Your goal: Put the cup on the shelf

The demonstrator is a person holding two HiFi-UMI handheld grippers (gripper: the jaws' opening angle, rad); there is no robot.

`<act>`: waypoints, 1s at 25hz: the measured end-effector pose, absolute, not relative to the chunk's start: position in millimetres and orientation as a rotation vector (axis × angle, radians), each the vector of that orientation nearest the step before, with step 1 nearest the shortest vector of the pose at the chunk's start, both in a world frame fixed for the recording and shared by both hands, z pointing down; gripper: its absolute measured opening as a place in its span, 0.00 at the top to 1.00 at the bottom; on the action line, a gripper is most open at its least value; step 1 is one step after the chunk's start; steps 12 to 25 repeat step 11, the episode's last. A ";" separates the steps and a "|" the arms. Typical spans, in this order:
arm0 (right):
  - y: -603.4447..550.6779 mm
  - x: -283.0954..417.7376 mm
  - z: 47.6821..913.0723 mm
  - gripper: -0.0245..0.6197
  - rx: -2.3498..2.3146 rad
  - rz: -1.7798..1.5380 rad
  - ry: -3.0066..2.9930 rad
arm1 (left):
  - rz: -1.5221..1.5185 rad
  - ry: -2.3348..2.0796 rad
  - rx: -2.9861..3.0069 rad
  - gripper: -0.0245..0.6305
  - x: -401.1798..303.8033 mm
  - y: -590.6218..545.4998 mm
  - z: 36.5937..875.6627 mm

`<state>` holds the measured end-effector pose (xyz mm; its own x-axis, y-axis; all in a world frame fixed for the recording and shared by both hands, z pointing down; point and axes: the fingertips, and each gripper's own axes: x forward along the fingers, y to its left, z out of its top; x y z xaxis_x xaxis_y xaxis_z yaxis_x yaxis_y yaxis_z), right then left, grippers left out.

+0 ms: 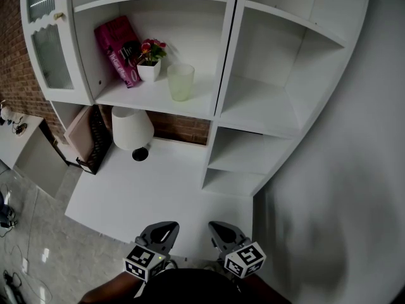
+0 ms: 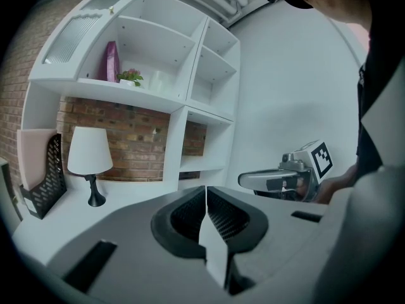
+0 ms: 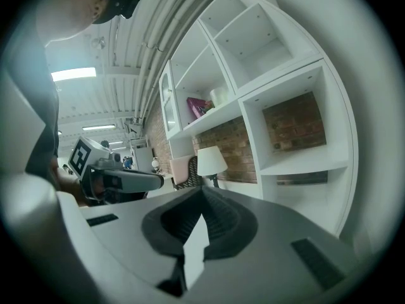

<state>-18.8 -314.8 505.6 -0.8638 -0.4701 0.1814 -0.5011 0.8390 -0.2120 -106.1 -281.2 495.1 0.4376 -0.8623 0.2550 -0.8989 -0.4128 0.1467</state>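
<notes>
Cup on shelf, far from left claw and right claw, both closed, empty.

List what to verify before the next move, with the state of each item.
1. Cup upright on the shelf: ok.
2. Cup back from the shelf's front edge: ok.
3. Cup apart from the plant: ok, a gap shows.
4. Left gripper shut and empty: ok.
5. Right gripper shut and empty: ok.
6. Both grippers away from the lamp: ok, they are held low near the body.
</notes>
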 end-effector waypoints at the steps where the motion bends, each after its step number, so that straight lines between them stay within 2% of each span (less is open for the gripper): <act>1: -314.7 -19.0 505.8 0.96 0.766 0.383 -2.895 | 0.203 -1.526 2.433 0.95 -106.2 -281.2 494.9; 25: -315.7 -20.4 504.3 0.96 0.764 0.390 -2.893 | 0.211 -1.537 2.426 0.95 -109.7 -282.9 495.4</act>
